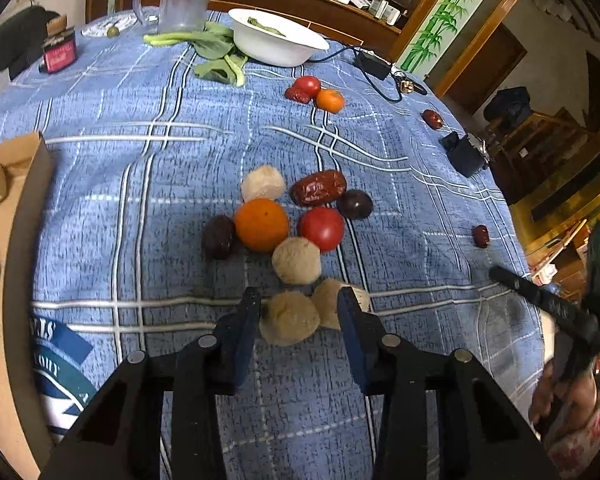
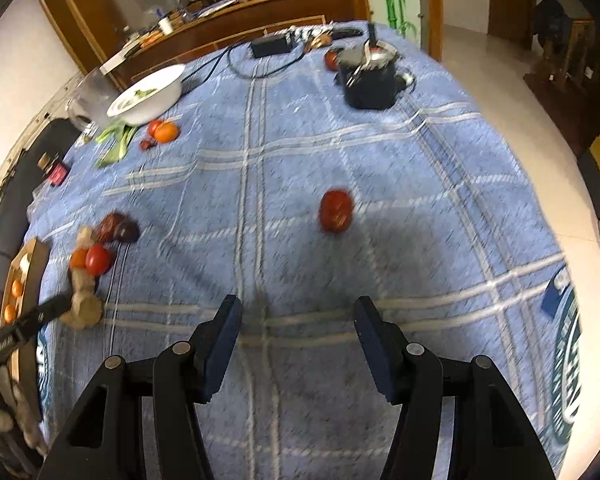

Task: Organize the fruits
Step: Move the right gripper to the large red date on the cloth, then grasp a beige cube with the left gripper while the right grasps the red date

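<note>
While fruits lie scattered on blue plaid tablecloth (image 1: 140, 208), left gripper (image 1: 298, 300) is set astride tan fuzzy ball-shaped fruit (image 1: 288, 320) at near end of central cluster; jaws part-closed, left pad at fruit's edge, right pad seemingly apart from it, firm grip not confirmed. Likely destination judged to be cardboard tray (image 1: 4, 216) at left. Smooth orange (image 1: 262, 225), glossy tomato (image 1: 321, 228), wrinkled red date (image 1: 318, 187) are packed together behind. Right gripper (image 2: 298, 312) is held open and empty, aimed toward lone red date (image 2: 335, 211) well ahead.
</note>
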Tool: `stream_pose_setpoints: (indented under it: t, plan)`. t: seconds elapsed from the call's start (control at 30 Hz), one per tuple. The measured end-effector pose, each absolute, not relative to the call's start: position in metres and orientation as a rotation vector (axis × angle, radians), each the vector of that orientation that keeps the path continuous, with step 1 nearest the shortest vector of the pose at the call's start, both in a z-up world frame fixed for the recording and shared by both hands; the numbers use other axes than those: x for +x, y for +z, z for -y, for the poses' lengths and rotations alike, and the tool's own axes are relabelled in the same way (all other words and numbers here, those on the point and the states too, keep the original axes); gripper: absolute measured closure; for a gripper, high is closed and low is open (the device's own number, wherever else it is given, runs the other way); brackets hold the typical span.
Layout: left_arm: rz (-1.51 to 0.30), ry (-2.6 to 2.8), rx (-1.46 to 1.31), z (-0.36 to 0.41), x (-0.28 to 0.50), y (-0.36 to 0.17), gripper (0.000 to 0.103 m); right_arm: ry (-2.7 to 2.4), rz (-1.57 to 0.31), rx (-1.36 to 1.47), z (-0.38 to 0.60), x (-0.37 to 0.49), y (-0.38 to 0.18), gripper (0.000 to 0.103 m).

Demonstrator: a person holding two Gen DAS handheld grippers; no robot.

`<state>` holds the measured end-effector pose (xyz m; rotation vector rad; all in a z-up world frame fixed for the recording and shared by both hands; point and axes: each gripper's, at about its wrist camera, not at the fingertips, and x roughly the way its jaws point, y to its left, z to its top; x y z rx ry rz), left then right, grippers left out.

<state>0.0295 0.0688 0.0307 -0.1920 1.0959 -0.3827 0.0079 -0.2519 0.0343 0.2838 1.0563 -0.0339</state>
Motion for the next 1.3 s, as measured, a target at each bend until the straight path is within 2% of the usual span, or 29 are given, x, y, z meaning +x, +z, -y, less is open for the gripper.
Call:
stream_pose_setpoints:
  t: [0.43, 0.5, 0.57, 0.67, 1.07, 1.1, 1.13, 1.23, 1.27, 1.3]
  plan:
    - [-1.062, -0.392, -0.143, -0.067, 0.028, 0.032, 0.065, -0.054, -1.084, 0.16, 0.244, 0.06, 0.017, 0.041]
    - [-1.053, -0.402, -0.153, -0.067, 0.029, 0.031, 0.065, -0.056, -1.084, 0.145, 0.242, 0.063, 0.017, 0.046]
    - [-1.064, -0.408, -0.165, -0.07, 0.029, 0.03, 0.066, -0.057, -1.084, 0.124, 0.239, 0.063, 0.018, 0.067]
    - [-1.089, -0.42, -0.19, -0.079, 0.026, 0.027, 0.068, -0.046, -1.087, 0.141, 0.239, 0.062, 0.018, 0.073]
    - [-1.012, -0.489, -0.157, -0.063, 0.035, 0.029, 0.067, -0.056, -1.099, 0.187, 0.238, 0.055, 0.02, 0.076]
    - [-1.005, -0.494, -0.163, -0.063, 0.036, 0.029, 0.067, -0.049, -1.102, 0.199, 0.237, 0.054, 0.02, 0.079]
    - [-1.008, -0.499, -0.182, -0.066, 0.038, 0.027, 0.067, -0.042, -1.106, 0.205, 0.235, 0.054, 0.021, 0.089]
    - [-1.04, -0.515, -0.248, -0.079, 0.039, 0.023, 0.068, -0.022, -1.1, 0.199, 0.227, 0.047, 0.027, 0.09]
    - [-1.053, -0.52, -0.262, -0.085, 0.038, 0.022, 0.075, -0.017, -1.097, 0.193, 0.224, 0.044, 0.029, 0.09]
    - [-1.066, -0.521, -0.261, -0.088, 0.037, 0.022, 0.075, -0.013, -1.093, 0.189, 0.222, 0.04, 0.031, 0.09]
